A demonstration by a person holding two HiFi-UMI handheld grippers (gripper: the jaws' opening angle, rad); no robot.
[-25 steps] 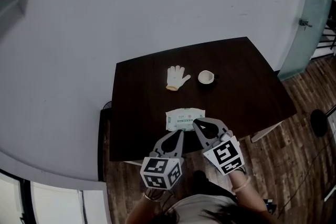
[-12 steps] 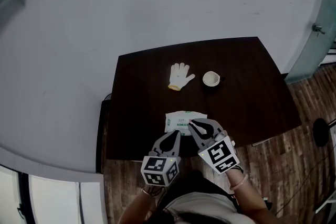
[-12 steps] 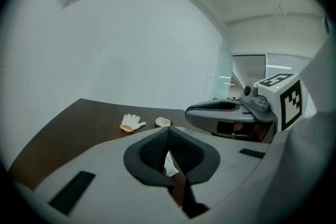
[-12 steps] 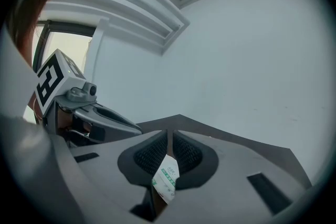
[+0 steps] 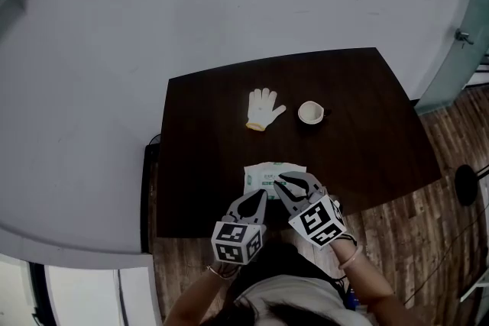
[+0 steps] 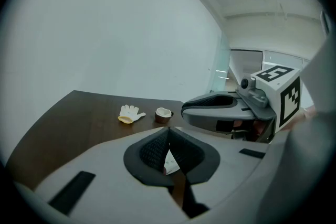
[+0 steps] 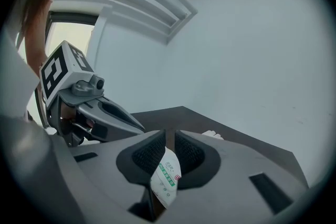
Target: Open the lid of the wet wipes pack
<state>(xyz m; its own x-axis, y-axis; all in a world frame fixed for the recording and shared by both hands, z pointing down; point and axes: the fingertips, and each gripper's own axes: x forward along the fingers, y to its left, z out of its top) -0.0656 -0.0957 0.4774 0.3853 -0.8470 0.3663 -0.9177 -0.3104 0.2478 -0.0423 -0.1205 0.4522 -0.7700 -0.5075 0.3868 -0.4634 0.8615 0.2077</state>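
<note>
**Pack could lift instead of the lid**

The pack lies flat at the near edge of the counter, right in front of me. I cannot make out the lid itself in any view. My right hand-held gripper is clenched on the pack, and its printed white film shows pinched between the pads. My left hand-held gripper is closed too, with a sliver of white caught between its pads at the pack's near side.

My worry is what the right jaws actually hold. If they hold film rather than the lid's tab, a pull will raise or crumple the whole soft pack and the lid will stay down. The left grip looks thin. If it slips, nothing anchors the pack, which could slide off the near edge. A jerky pull could also tear the film.

The glove and cup sit well apart at the far side, out of harm's way.
</note>
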